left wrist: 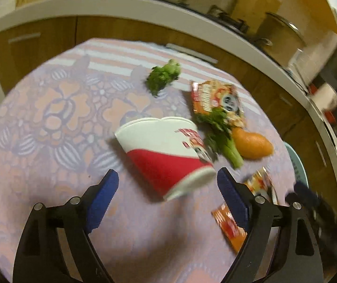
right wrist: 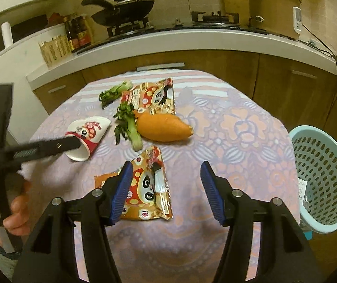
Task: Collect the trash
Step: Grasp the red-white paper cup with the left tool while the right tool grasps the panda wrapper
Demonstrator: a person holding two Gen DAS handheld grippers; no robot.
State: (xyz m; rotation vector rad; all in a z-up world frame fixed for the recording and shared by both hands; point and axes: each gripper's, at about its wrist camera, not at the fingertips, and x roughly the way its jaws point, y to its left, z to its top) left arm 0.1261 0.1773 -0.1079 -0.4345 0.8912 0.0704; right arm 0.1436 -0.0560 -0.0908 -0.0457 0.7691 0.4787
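A red and white paper cup (left wrist: 166,155) lies on its side on the patterned tablecloth; it also shows in the right wrist view (right wrist: 88,134). My left gripper (left wrist: 167,191) is open, its blue pads on either side of the cup's base, not touching. An orange snack wrapper (right wrist: 144,188) lies flat near the front; my right gripper (right wrist: 164,193) is open just above it, its left pad over the wrapper's left part. A second wrapper (right wrist: 152,96) lies at the back.
A light blue perforated basket (right wrist: 321,179) stands off the table's right edge. An orange sweet potato (right wrist: 163,127) and two greens stalks (right wrist: 128,129) (right wrist: 114,92) lie mid-table. Kitchen counter with stove and pots behind.
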